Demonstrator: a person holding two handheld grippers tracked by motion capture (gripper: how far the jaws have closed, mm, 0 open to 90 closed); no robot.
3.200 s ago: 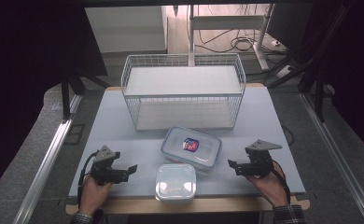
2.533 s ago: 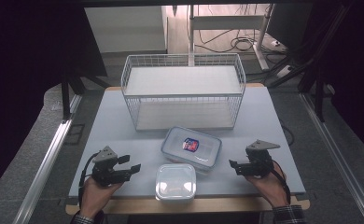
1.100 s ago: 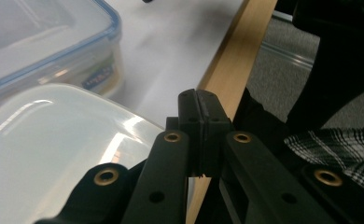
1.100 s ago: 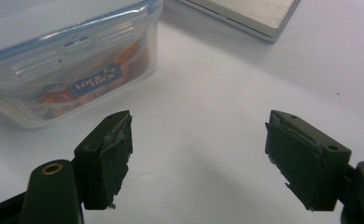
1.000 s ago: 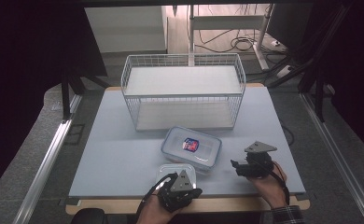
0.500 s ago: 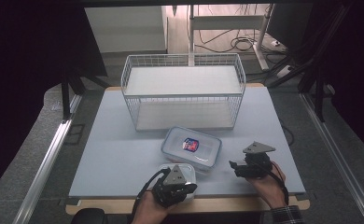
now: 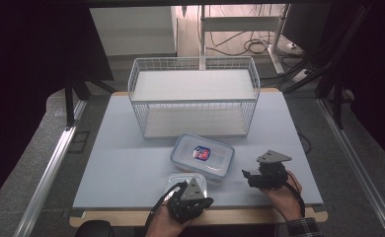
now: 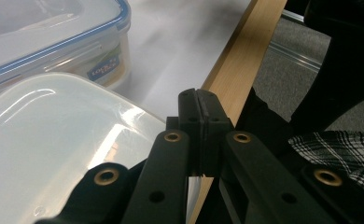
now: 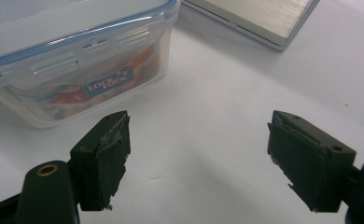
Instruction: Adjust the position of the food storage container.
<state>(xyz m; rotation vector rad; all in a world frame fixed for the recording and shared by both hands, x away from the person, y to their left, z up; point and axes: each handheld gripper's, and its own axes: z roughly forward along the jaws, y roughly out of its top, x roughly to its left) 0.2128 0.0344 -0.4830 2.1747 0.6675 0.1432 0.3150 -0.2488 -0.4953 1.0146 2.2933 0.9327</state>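
Note:
A small container with a white lid (image 7: 179,181) sits near the table's front edge. My left gripper (image 7: 206,201) lies over its near right corner, jaws shut with nothing between them. In the left gripper view the closed jaws (image 8: 201,109) hover past the white lid (image 8: 54,140), by the wooden table edge (image 8: 245,60). A clear container with a blue-rimmed lid (image 7: 203,155) stands just behind. My right gripper (image 7: 246,177) rests to its right, pointing left, open and empty. The right gripper view has its spread jaws (image 9: 199,154) facing the clear container (image 9: 77,60) across bare table.
A white wire basket (image 7: 193,94) stands at the back middle of the grey table (image 7: 121,158); its base board (image 9: 259,18) is in the right gripper view. A plaid sleeve (image 8: 339,144) lies beyond the wooden edge. Metal rails run along both sides of the table.
My left hand came from the table's left front to the white-lidded container, then crept slightly nearer the front edge. The right gripper has stayed put.

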